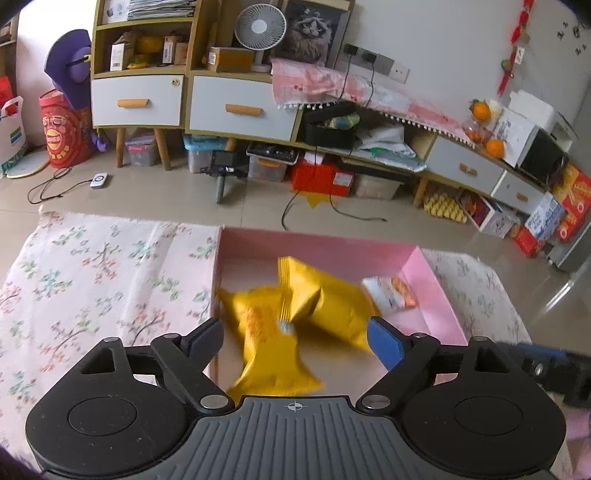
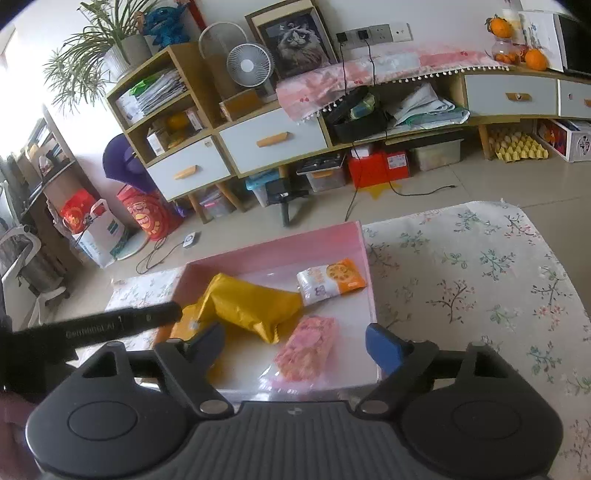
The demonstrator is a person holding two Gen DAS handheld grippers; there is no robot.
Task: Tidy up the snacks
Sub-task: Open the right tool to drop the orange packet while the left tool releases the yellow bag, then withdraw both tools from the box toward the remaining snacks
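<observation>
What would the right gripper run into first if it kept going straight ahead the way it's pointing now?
Most likely the pink snack packet lying in the pink box: it sits right ahead of the open right gripper, between its fingers. Depth is hard to judge, so the box floor beside it is possible.

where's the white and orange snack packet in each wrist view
Left wrist: white and orange packet lies right of centre, in the far right corner of the pink box, beside the yellow bags.
Right wrist: same packet sits centre, near the box's far wall.
Shared landmark: the white fan.
</observation>
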